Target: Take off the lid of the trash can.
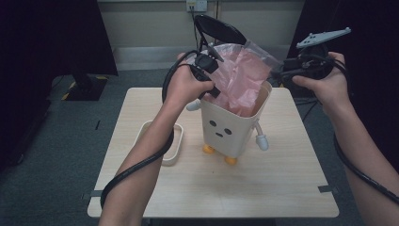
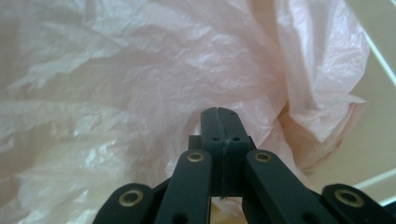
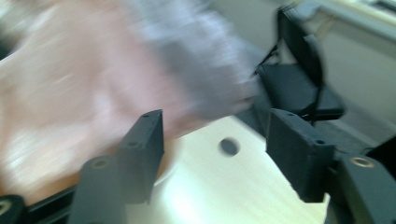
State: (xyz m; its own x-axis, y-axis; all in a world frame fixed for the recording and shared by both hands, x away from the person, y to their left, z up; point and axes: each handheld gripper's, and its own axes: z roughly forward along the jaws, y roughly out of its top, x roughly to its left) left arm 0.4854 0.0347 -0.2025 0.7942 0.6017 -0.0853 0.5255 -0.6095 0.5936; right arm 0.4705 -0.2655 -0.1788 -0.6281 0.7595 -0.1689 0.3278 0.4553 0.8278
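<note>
A small bin (image 1: 233, 127) shaped like a cartoon figure, with a drawn face, stubby white arms and orange feet, stands upright near the middle of the pale wooden worktop (image 1: 263, 188). A thin pink plastic bag (image 1: 242, 77) sits in its mouth and billows up well above the rim, crumpled and half translucent.

The left tongs (image 1: 212, 89) reach in at the bin's left upper edge, right against the bag. In the left gripper view the left tongs (image 2: 219, 122) are pressed together with the pink film crowding close around their tips; whether a fold of the bag is actually caught between them cannot be told from here.

The right tongs (image 1: 277, 75) are held in the air at the bag's upper right edge, above the far right part of the worktop. In the right gripper view, which is smeared with motion blur, the right tongs (image 3: 215, 149) stand spread wide with nothing between them; the bag lies beyond and to one side of them, not touching the pads.

An empty pale oval tray (image 1: 178, 153) rests on the worktop just left of the bin, partly under the left forearm. A black folding chair (image 1: 219, 28) stands behind the worktop.
</note>
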